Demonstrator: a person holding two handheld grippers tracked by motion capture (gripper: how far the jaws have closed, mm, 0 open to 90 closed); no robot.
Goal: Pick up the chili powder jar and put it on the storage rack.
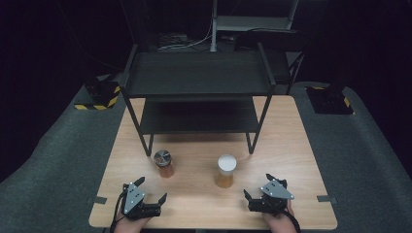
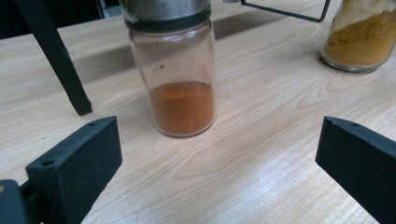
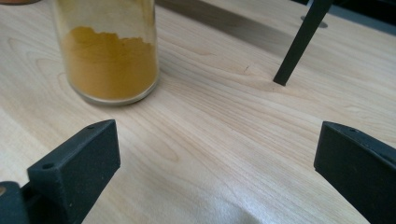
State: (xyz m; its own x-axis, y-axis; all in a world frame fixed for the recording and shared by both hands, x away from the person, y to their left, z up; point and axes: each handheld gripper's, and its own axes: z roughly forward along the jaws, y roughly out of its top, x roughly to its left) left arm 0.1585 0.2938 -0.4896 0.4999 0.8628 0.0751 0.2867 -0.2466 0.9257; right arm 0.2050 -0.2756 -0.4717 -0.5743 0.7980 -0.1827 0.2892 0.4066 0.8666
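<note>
The left hand-held gripper (image 1: 149,194) rests low on the light wooden counter (image 1: 204,204) with jaws spread wide and empty. Straight ahead of it, close, stands the clear glass jar of reddish-brown powder with a metal lid (image 2: 180,70). The right hand-held gripper (image 1: 257,187), equally wide and empty, has the white-lidded glass jar of yellow powder (image 3: 109,56) ahead to its left. A good grasp probably means centring each jar between the jaws, level, before closing below the lid.
</note>
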